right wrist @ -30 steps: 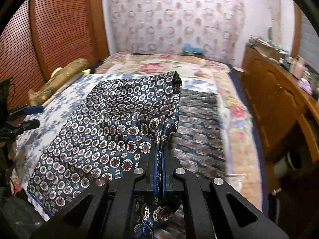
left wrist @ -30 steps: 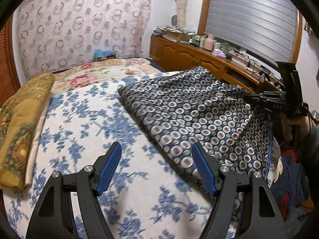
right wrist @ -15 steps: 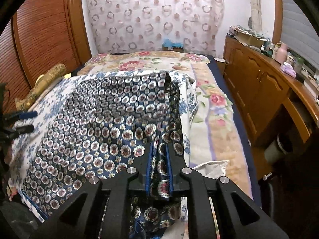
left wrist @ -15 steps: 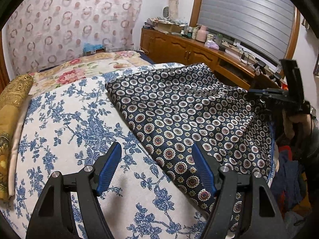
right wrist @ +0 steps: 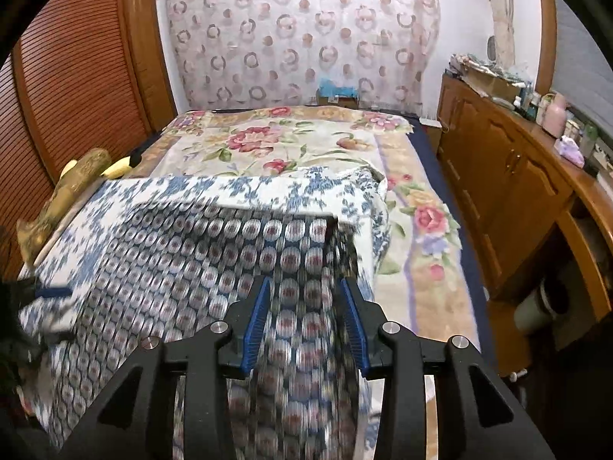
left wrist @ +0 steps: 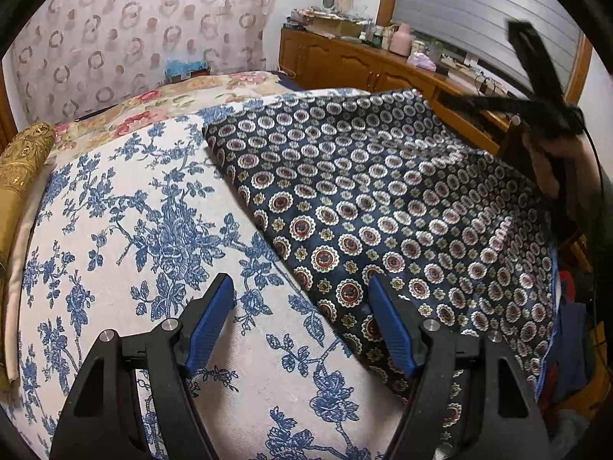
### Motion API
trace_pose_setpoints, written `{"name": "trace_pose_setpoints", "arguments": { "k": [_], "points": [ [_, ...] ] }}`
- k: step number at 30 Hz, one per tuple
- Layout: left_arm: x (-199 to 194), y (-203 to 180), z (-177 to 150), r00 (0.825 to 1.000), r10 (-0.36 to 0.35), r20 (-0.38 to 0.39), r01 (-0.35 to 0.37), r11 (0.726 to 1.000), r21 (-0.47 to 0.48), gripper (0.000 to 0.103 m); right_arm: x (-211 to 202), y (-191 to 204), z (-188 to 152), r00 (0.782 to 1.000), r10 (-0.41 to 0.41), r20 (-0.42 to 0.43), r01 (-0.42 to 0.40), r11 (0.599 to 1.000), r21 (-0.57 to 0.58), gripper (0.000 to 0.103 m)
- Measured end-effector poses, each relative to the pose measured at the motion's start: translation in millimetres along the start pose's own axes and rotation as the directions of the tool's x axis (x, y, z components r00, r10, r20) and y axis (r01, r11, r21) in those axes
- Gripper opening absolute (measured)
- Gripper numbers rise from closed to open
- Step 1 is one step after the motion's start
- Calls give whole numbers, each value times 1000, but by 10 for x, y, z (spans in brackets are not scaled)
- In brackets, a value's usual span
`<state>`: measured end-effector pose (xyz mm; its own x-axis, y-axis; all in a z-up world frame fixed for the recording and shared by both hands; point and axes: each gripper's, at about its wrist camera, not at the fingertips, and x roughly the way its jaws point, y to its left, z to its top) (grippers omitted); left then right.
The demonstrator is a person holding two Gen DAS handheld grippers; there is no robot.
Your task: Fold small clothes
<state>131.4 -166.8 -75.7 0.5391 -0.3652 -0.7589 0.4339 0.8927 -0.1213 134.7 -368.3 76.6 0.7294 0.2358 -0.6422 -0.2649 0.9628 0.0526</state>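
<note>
Garment (left wrist: 383, 207) lay spread on bedspread (left wrist: 126, 207). My right gripper (right wrist: 304, 318), pinching its edge a second before, had just parted; cloth between jaws, unpressed. Left gripper (left wrist: 300, 324) stayed spread, empty, at near edge. Fold laid; smoothing probably next.

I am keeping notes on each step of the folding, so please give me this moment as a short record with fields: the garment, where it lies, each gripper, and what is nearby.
garment: dark blue patterned cloth, spread out
surface: blue-flowered white sheet on the bed
left gripper: open, fingers above the sheet at the cloth's near edge, holding nothing
right gripper: open; its fingers have just been opening, the cloth lies blurred between them, not pinched
nearby: gold cushion at the sheet's left edge; wooden cabinet right of the bed
</note>
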Motion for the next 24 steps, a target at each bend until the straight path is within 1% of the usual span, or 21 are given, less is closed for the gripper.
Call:
{"name": "trace_pose_setpoints", "arguments": {
  "k": [5, 9, 10, 11, 12, 13, 14, 15, 19, 22, 24],
  "points": [
    [51, -2, -45, 1000, 3, -19, -3, 1000, 2, 74, 383, -43, 201, 999, -7, -46, 9, 1000, 26, 39],
    [42, -18, -69, 1000, 11, -12, -11, 1000, 12, 74, 598, -37, 298, 996, -16, -86, 18, 1000, 25, 39],
    [41, -21, -71, 1000, 12, -10, -11, 1000, 13, 74, 620, -43, 329, 996, -14, -85, 17, 1000, 25, 35],
    [38, -26, -77, 1000, 14, -9, -14, 1000, 15, 74, 632, -36, 357, 997, -2, -83, 4, 1000, 25, 19],
    [33, -30, -77, 1000, 14, -9, -14, 1000, 16, 74, 631, -38, 379, 997, 12, -77, -11, 1000, 22, 6],
    [27, -32, -84, 1000, 14, -9, -14, 1000, 15, 74, 617, -37, 401, 998, 13, -65, -12, 1000, 12, 5],
    [24, -37, -80, 1000, 14, -9, -14, 1000, 14, 74, 604, -35, 407, 998, 8, -57, -8, 1000, 4, 1],
    [21, -38, -82, 1000, 13, -9, -13, 1000, 13, 74, 592, -34, 418, 999, 1, -48, -1, 1000, -4, 1],
    [-7, -55, -105, 1000, 7, -10, -7, 1000, 10, 74, 565, -39, 444, 997, -81, -10, 81, 997, -3, 1],
    [-32, -85, -133, 1000, -6, -13, 7, 1000, 8, 74, 576, -10, 420, 994, -109, -13, 109, 994, -9, 1],
    [-48, -120, -149, 1000, -16, -16, 16, 1000, 12, 74, 577, 27, 397, 993, -112, -23, 111, 994, -15, 2]
  ]
}}
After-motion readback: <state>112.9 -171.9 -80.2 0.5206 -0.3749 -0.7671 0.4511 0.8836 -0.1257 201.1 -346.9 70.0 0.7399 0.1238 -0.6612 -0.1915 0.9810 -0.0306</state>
